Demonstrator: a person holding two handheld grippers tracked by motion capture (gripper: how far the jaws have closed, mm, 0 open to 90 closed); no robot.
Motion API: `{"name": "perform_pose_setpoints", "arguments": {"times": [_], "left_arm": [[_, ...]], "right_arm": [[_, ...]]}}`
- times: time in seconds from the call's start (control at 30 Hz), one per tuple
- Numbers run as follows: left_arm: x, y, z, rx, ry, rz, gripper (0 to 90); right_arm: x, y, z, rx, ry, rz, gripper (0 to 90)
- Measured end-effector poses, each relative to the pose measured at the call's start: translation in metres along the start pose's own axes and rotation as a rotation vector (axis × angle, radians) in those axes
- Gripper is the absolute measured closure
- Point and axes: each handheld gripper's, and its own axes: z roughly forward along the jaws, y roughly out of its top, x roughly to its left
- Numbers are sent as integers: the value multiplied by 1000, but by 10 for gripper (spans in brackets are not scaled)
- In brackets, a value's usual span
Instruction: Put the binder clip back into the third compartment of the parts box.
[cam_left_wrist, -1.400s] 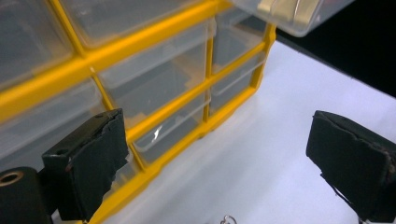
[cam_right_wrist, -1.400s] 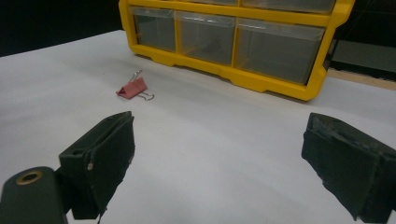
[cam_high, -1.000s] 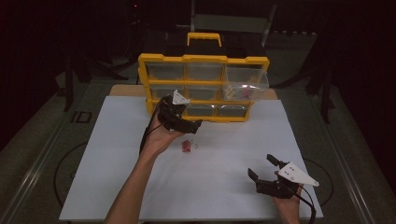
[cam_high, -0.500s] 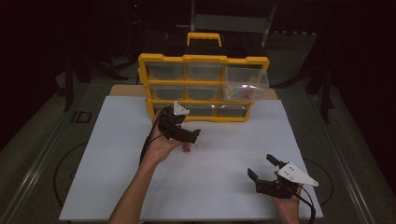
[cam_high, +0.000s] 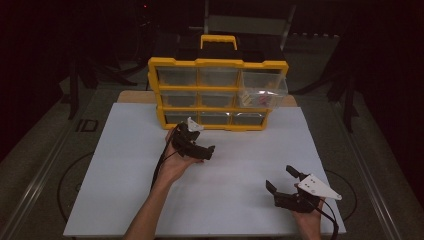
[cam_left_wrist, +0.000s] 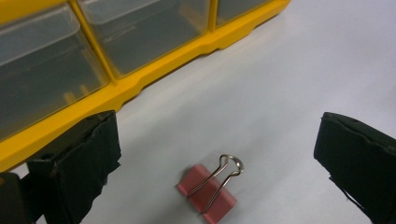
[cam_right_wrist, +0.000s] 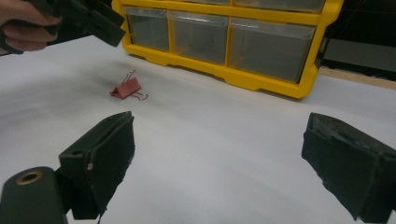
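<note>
- Right now your left gripper (cam_left_wrist: 217, 154) has its jaws spread wide, nothing between the pads touching them; the pink binder clip (cam_left_wrist: 208, 186) lies on the white table top (cam_left_wrist: 289, 84) in the gap between the two jaws, closer to the left-hand jaw, apart from both.
- Clip rests on its flat side, wire handles (cam_left_wrist: 224, 170) pointing away from your jaws toward the organizer; one handle lifts up off the surface.
- Yellow drawer organizer (cam_left_wrist: 154, 77) sits just beyond your left jaw tips, its clear bottom-row drawers (cam_left_wrist: 140, 32) closed; their contents are too blurred to tell.
- From above, your left gripper (cam_high: 200, 150) hovers in front of the organizer's (cam_high: 217, 63) bottom row; the clip is probably hidden under it there, can't confirm.
- Your right gripper (cam_right_wrist: 219, 163) also has its jaws wide apart, holding nothing; bare table between them.
- Seen from the right gripper, the clip (cam_right_wrist: 126, 88) lies well ahead of your jaws and off toward the left-hand one, with the left gripper (cam_right_wrist: 88, 18) and your left hand (cam_right_wrist: 23, 25) above and beyond it.
- From above, the right gripper (cam_high: 287, 185) sits well apart from the left one, near the table's (cam_high: 115, 170) close edge.
- Top-right drawer (cam_high: 262, 90) of the organizer is pulled out, with small items inside, too small to name.
</note>
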Motion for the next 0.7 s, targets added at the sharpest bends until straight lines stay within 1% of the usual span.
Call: {"name": "perform_pose_setpoints", "arguments": {"times": [0.03, 0.07, 0.1, 0.13, 0.2, 0.23, 0.3, 0.43, 0.47, 0.5, 0.53, 0.57, 0.67, 0.7], "left_arm": [[0, 0, 0, 0, 0, 0, 13], [-2, -4, 5, 16, 14, 7, 14], [-2, -5, 7, 15, 7, -2, 14], [-2, -7, 8, 17, 14, -5, 15], [-3, -10, 11, 23, 12, -11, 22], [-3, -11, 13, 27, 19, -10, 22], [-4, -15, 15, 29, 13, -17, 28], [-5, -19, 19, 40, 14, -15, 45], [-6, -20, 20, 42, 19, -13, 89], [-6, -21, 21, 44, 20, -10, 114], [-6, -21, 22, 44, 16, -12, 114], [-7, -23, 24, 44, 22, -16, 164], [-8, -25, 27, 48, 17, -18, 245], [-9, -26, 30, 55, 24, -16, 271]], "right_arm": [[0, 0, 0, 0, 0, 0, 90], [0, 0, 0, 0, 1, -3, 90], [0, 0, 0, 0, 0, -2, 90], [0, 0, 0, 0, 0, -2, 90], [0, 0, 0, -1, 0, -2, 90], [0, 0, 0, -2, 0, -4, 90], [-1, 0, 0, -2, 0, -4, 90], [0, 0, 0, -1, 0, -3, 90], [0, 0, 0, 0, -1, -4, 90], [0, 0, 0, 0, -1, -5, 90], [0, 0, 0, 0, -1, -5, 90], [0, 0, 0, 0, -2, -4, 90], [0, 0, 0, 0, -2, -5, 90], [0, 0, 0, 2, -2, -7, 90]]}}
